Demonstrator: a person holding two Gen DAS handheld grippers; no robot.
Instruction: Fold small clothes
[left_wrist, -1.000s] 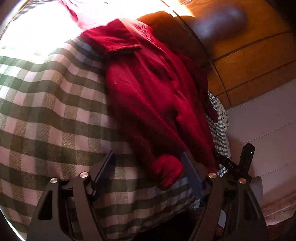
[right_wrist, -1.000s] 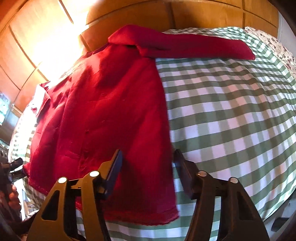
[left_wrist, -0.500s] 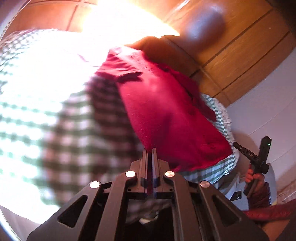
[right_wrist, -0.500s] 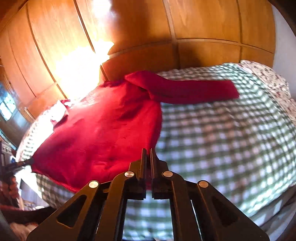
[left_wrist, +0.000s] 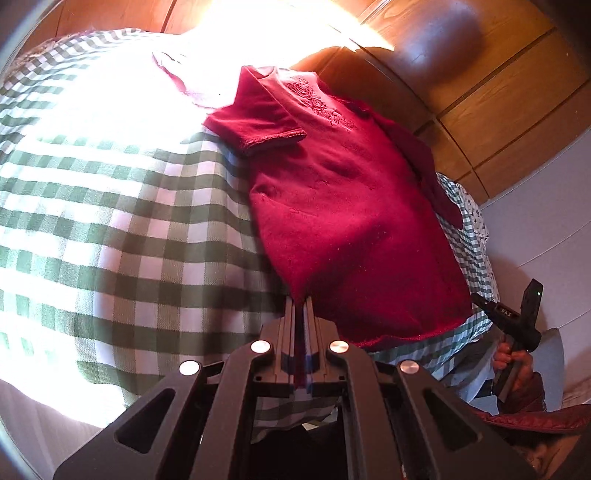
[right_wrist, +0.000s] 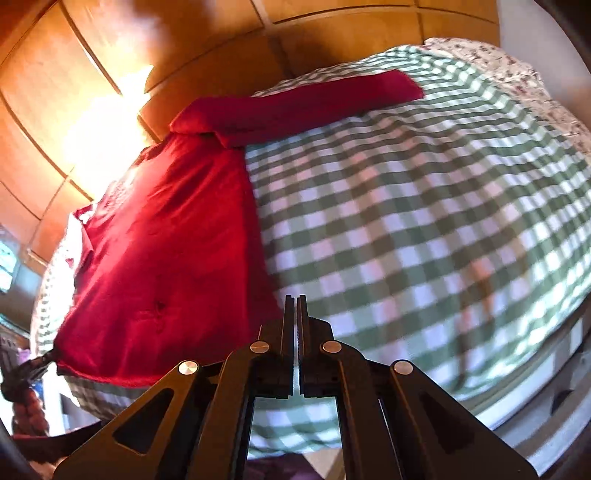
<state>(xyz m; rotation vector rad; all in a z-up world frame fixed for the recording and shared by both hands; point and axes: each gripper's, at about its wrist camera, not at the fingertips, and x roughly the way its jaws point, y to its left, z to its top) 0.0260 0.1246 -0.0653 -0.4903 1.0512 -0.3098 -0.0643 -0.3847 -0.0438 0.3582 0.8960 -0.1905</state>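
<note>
A small red top (left_wrist: 343, 206) with embroidered flowers lies on a green-and-white checked bedspread (left_wrist: 122, 229). My left gripper (left_wrist: 300, 301) is shut on the top's lower left hem corner. In the right wrist view the same red top (right_wrist: 166, 251) spreads out with one sleeve (right_wrist: 310, 107) stretched out to the right. My right gripper (right_wrist: 293, 299) is shut on the top's lower right hem corner. The hem is pulled taut between the two grippers. The other gripper (left_wrist: 517, 321) shows in a hand at the right edge of the left wrist view.
Wooden panels (right_wrist: 332, 33) stand behind the bed. Strong sunlight (left_wrist: 258, 33) washes out the far end of the bedspread. A floral cloth (right_wrist: 517, 70) lies at the bed's far right. The bed edge (right_wrist: 535, 387) drops off near me.
Both grippers were open over the hem a second ago and have shut on its two corners. They pulled back and stretched the top flat.
</note>
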